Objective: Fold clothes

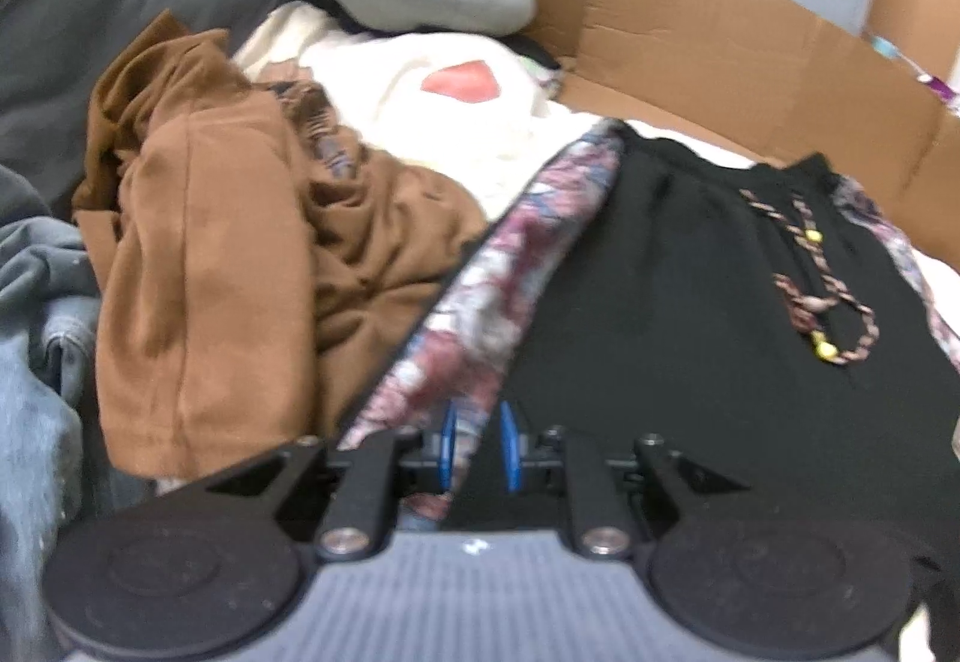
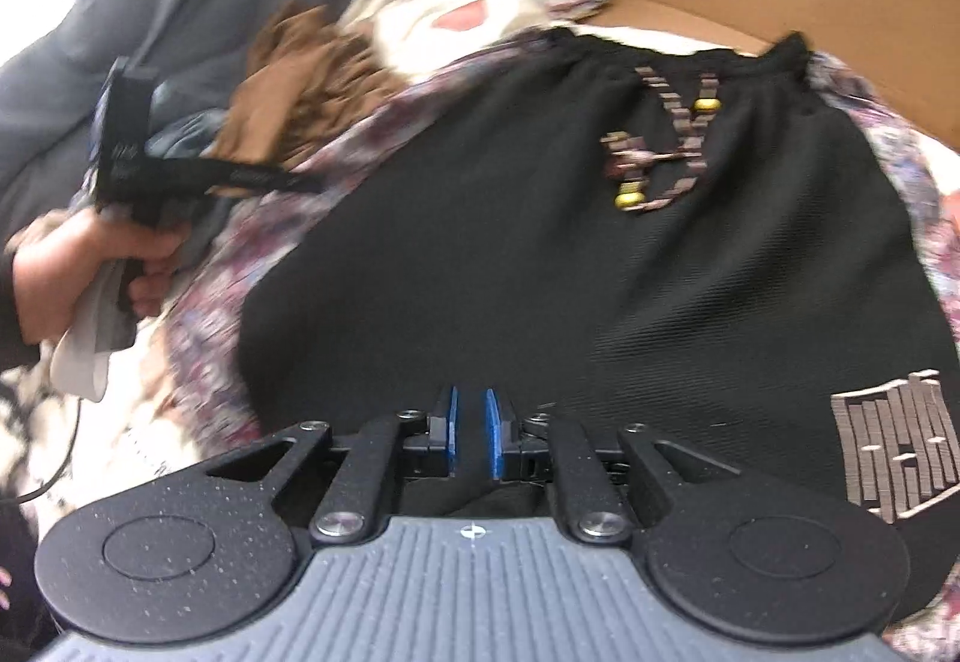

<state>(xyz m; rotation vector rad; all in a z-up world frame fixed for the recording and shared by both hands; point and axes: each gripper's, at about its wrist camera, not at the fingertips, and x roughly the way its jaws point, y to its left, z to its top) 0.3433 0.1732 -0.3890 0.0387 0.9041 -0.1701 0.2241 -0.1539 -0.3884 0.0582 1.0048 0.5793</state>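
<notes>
Black shorts [image 2: 570, 266] spread flat across frame centre, on patterned cloth [image 1: 480, 290]; braided drawstring [image 2: 666, 140] upper right. Brown garment [image 1: 228, 254] bunched at left, cream shirt [image 1: 432, 104] above it, cardboard box [image 1: 750, 56] behind. Left claw [image 1: 479, 446] narrow, patterned cloth edge between pads. Right claw [image 2: 471, 431] narrow gap, black fabric behind it, pads not pressing. Hand [image 2: 66, 272] at left edge grips other tool.
</notes>
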